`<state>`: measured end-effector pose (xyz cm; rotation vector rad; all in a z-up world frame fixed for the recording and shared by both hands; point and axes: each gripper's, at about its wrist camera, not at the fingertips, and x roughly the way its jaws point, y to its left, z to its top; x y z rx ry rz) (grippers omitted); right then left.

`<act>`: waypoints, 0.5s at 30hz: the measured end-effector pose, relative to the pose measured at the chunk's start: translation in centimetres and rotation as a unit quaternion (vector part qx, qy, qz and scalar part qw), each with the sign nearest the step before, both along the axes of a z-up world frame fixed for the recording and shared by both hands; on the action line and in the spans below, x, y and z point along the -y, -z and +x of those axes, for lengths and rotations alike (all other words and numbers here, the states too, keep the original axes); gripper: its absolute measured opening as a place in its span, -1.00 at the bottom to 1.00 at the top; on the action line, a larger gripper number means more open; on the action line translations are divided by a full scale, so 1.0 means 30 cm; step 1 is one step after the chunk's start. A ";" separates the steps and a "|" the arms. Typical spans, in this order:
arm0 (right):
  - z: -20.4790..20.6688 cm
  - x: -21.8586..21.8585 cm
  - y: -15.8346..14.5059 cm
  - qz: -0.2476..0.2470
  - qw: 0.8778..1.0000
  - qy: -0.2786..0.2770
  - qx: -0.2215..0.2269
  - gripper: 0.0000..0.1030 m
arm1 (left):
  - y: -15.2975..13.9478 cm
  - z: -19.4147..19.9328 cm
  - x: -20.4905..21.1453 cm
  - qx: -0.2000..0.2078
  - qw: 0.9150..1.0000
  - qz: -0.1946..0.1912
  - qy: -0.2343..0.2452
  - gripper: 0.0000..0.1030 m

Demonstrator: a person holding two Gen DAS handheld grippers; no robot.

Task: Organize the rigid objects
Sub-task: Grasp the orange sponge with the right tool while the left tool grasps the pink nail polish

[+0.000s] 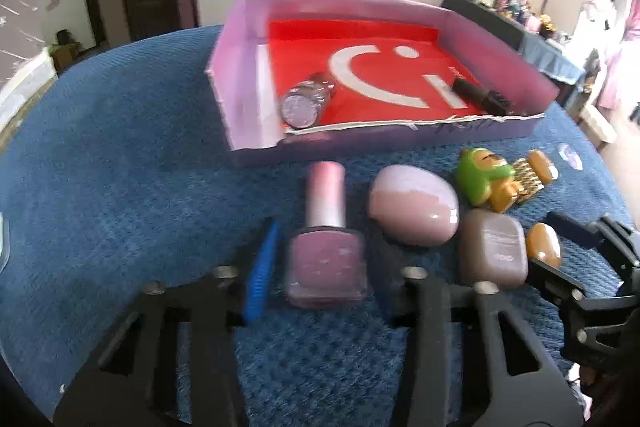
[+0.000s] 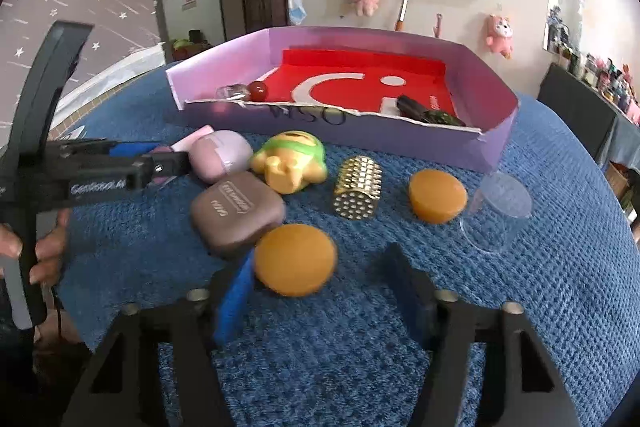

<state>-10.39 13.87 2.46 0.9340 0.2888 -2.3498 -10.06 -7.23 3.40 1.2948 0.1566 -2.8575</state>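
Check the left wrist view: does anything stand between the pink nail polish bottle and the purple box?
Nothing visible does: only bare blue cloth lies between the nail polish bottle and the box, at its near wall. That wall must be cleared, and a jar lies just inside it, near the left corner.

The nail polish bottle (image 1: 326, 255) at lower centre of the left wrist view is smeared by motion blur, and whether the pads touch it cannot be told. In the right wrist view the orange disc (image 2: 295, 259) at lower centre is blurred too. The tray's (image 2: 400, 143) front wall hides the lower part of the dark object (image 2: 430, 115) inside. A hand (image 2: 40, 247) is cut by the left edge.
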 end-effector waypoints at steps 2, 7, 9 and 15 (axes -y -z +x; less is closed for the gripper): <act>0.007 0.014 -0.003 0.005 1.000 -0.008 -0.004 -0.22 | 0.000 0.003 0.000 -0.002 1.000 0.002 -0.002 -0.34; 0.026 0.011 -0.030 -0.002 1.000 -0.013 -0.020 -0.23 | -0.010 0.030 0.004 -0.007 1.000 0.023 0.001 -0.34; 0.025 0.003 -0.047 -0.005 1.000 -0.011 -0.025 -0.23 | -0.019 0.043 -0.002 -0.012 1.000 0.024 0.003 -0.34; 0.016 -0.016 -0.079 -0.018 0.999 -0.004 -0.028 -0.23 | -0.045 0.066 -0.027 -0.022 0.999 0.023 0.012 -0.34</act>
